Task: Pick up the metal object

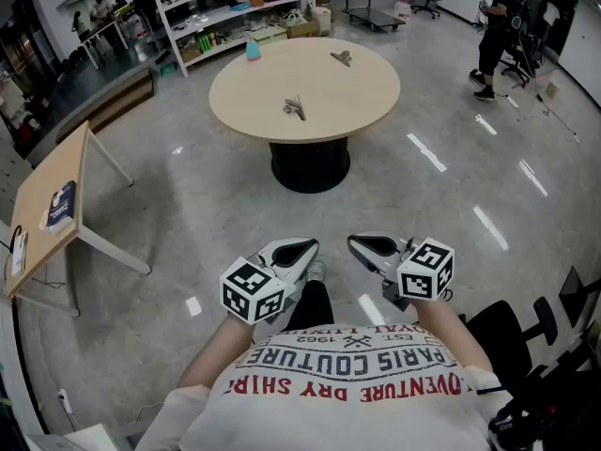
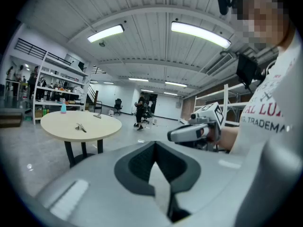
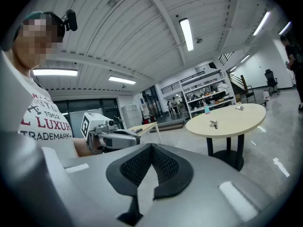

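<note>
Two small metal clips lie on the round beige table [image 1: 366,97]: one near its middle [image 1: 296,108], one toward the far right edge [image 1: 342,57]. I hold both grippers close to my chest, a good way short of the table. The left gripper [image 1: 305,248] is shut with nothing in it, and so is the right gripper [image 1: 355,242]. The left gripper view has the nearer clip [image 2: 81,126] far off on the table, beyond the shut jaws [image 2: 154,148]. From the right gripper [image 3: 150,150], the same clip [image 3: 214,124] also lies far off.
A blue bottle [image 1: 253,50] stands at the table's far left edge. A wooden desk [image 1: 52,205] is at the left, and shelving [image 1: 235,7] is behind the table. A person [image 1: 496,36] stands at the far right, and a black chair [image 1: 526,341] is by my right side.
</note>
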`<state>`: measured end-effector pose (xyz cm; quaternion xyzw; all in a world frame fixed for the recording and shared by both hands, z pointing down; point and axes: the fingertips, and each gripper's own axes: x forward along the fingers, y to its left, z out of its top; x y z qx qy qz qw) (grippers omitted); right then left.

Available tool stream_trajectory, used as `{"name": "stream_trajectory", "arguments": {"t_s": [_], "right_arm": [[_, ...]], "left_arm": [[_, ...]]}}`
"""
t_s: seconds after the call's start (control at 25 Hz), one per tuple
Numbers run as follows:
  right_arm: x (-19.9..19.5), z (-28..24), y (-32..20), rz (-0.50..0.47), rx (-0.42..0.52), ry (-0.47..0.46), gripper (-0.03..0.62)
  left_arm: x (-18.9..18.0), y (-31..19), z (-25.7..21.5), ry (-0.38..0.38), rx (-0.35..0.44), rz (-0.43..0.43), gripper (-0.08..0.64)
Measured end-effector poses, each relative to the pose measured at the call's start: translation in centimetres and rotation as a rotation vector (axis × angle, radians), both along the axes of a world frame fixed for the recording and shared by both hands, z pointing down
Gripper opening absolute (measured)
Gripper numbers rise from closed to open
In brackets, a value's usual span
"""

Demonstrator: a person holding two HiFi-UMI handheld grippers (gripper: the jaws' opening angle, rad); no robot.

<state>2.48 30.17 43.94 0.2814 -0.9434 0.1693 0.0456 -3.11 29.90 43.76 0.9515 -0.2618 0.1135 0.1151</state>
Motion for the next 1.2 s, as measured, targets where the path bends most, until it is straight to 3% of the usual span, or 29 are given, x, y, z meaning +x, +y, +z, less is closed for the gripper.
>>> {"name": "stream_trajectory", "arguments": {"t_s": [0.2,0.52,0.68,0.84,1.2], "right_arm": [[-0.2,1.3,-9.8,0.015,-0.014,0.02,0.0],[-1.0,1.7,-30.3,0.045,-0.066,0.026,0.0],[-2.8,-0.3,-39.9,0.041,-0.026,0.042,0.0],[-2.7,-0.8,-45.0,0.039,-0.001,0.032,0.0],[-1.0,1.6,-52.7,-0.003,-0.075,0.007,0.0]], "left_arm": [[-0.6,-10.4,1.1,0.012,-0.012,-0.002,0.003],[-3.0,-30.6,1.6,0.007,-0.025,0.008,0.003],[-5.0,-40.6,0.6,-0.01,-0.016,-0.008,0.003],[-5.1,-46.1,0.8,-0.037,-0.001,-0.009,0.003],[-2.6,-53.5,2.8,-0.096,-0.028,-0.008,0.003]]}}
